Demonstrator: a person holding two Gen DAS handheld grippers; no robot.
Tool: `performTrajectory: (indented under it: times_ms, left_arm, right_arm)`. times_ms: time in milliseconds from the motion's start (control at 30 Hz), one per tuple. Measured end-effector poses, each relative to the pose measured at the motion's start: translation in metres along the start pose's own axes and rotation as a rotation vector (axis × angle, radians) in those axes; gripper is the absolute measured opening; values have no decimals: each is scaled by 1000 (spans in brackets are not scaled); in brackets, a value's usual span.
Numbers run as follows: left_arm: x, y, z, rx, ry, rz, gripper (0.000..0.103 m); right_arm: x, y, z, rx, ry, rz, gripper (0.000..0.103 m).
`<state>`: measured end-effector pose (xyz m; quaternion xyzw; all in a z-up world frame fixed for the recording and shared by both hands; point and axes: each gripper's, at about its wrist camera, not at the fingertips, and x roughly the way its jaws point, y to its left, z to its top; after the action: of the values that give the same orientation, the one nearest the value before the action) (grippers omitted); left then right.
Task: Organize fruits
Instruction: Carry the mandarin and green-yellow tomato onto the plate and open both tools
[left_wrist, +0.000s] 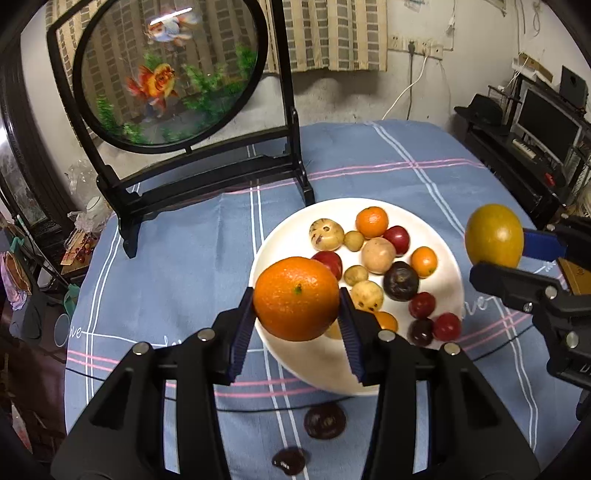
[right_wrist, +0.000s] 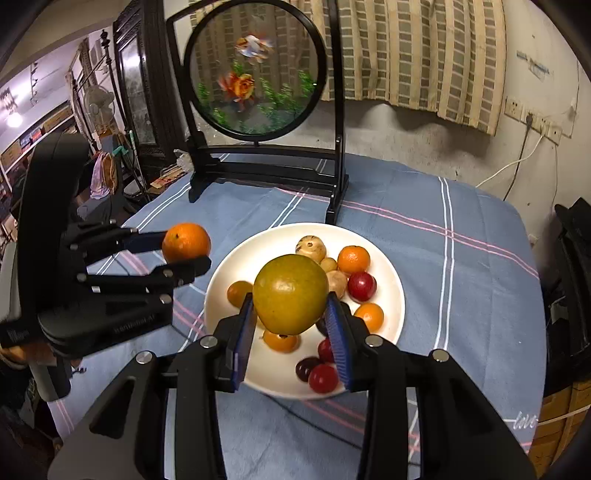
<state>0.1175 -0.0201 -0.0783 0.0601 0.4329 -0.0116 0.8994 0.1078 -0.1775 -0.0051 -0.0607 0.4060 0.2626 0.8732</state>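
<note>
Holding: my left gripper (left_wrist: 295, 317) clamped the orange (left_wrist: 296, 298); my right gripper (right_wrist: 291, 325) clamped the yellow-green fruit (right_wrist: 291, 294).
Position: both were above the white plate (right_wrist: 391, 295).
Risk: either round fruit could have slipped out and scattered the small fruits (left_wrist: 376, 254).

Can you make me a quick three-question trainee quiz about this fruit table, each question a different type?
1. True or false: the left gripper is shut on a large round orange.
2. Which fruit does the right gripper hold? A) red plum B) yellow-green round fruit C) purple passion fruit
3. Fill in: two dark fruits lie on the blue checked tablecloth, outside the white round ____.

Key: 1 true; 2 B; 3 plate.
</note>
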Motion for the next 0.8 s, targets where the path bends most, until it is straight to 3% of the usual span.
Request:
performTrajectory:
  times_ms: [467,800]
  left_arm:
    - [50,-7,7,21,51,-7,44]
    - [65,-12,9,75,42,17,45]
  right_arm:
    - [67,-20,19,32,63,26,38]
    - [91,-31,29,43,81,36,38]
